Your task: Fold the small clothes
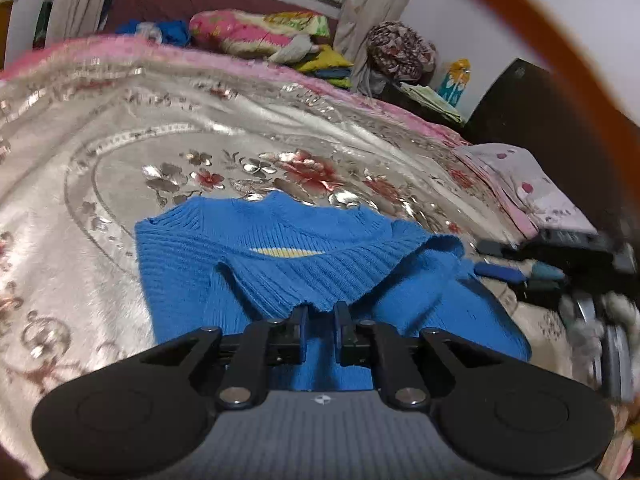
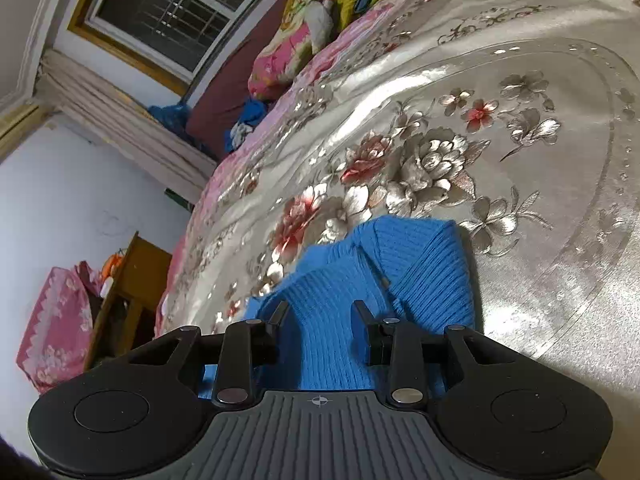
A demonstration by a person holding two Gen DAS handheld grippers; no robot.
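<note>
A silvery floral bedspread (image 1: pixel 120 152) covers the bed, and the blue knit sweater (image 1: pixel 256 248) lies on it, partly folded. The right gripper (image 2: pixel 320 312) hovers over it, jaws apart; the left gripper (image 1: pixel 322 310) stands slightly parted at the folded hem.

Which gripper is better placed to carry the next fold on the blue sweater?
Left, probably. The left gripper sits almost shut at the raised ribbed edge of the blue sweater. The right gripper stands wider over the knit, gripping nothing visibly.
</note>
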